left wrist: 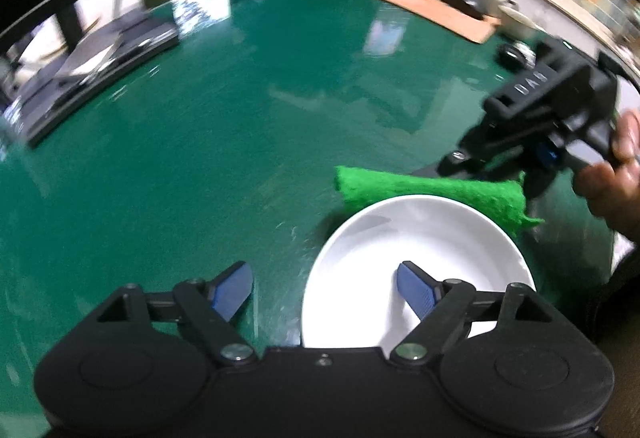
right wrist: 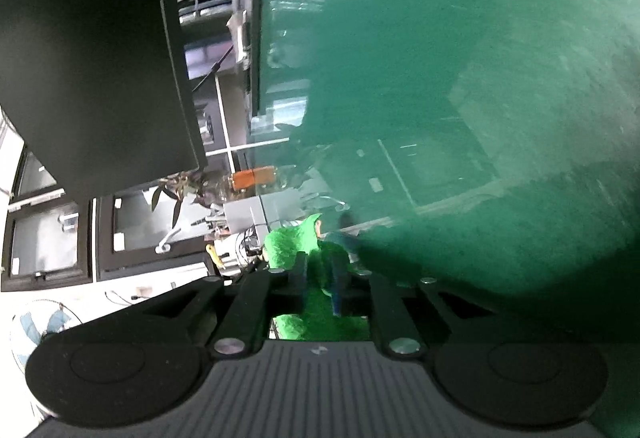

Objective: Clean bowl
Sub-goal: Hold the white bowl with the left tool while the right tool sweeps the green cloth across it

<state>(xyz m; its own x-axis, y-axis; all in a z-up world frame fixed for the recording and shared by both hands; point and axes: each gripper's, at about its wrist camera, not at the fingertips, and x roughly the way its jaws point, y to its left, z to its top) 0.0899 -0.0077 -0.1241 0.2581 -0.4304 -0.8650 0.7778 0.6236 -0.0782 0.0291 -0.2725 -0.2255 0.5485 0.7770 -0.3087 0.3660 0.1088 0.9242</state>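
On the green tabletop (left wrist: pixel 200 141) sits the white bowl (left wrist: pixel 416 258), glazed, so likely slippery, rigid and breakable; its rim looks the safest place to grip. Behind the bowl, touching its far rim, hangs the soft green scouring pad (left wrist: pixel 424 189), clamped by the right tool (right wrist: pixel 320 274). Over the bowl's near edge hovers the left tool (left wrist: pixel 324 290), fingers wide apart, one finger above the bowl.
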